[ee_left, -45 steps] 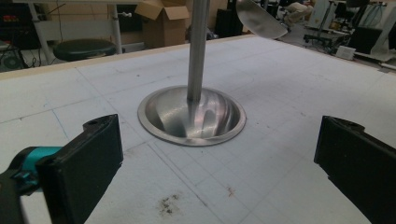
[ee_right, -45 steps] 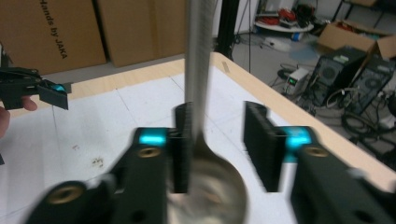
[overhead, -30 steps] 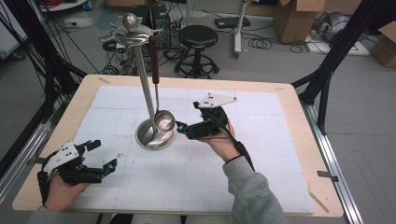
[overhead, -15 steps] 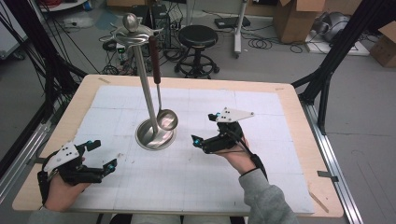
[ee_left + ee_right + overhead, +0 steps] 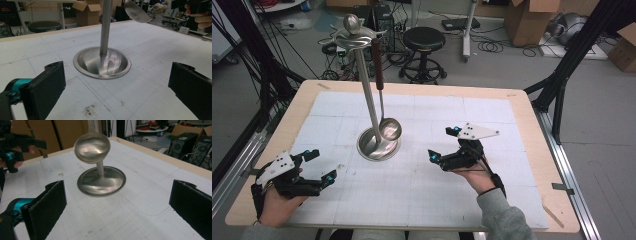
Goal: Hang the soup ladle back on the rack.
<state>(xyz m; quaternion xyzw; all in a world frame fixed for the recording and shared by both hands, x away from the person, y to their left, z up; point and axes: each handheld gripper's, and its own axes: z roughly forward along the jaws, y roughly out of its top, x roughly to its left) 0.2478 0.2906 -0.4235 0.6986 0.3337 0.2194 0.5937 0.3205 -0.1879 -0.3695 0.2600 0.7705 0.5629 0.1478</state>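
Table [image 5: 522,125] carries a white gridded mat, and at about ten o'clock from the mat's middle stands a steel stand [image 5: 371,112], its round base [image 5: 378,147] flat on the mat. Ladle [image 5: 382,95] hangs from the stand's top rim by its dark handle, bowl [image 5: 390,129] just above the base, at two o'clock from the post. Right tool [image 5: 443,146] sits at three o'clock from the base, near it, jaws wide apart, gripping nothing. Left tool [image 5: 323,164] rests at seven o'clock from the base, jaws also apart, empty.
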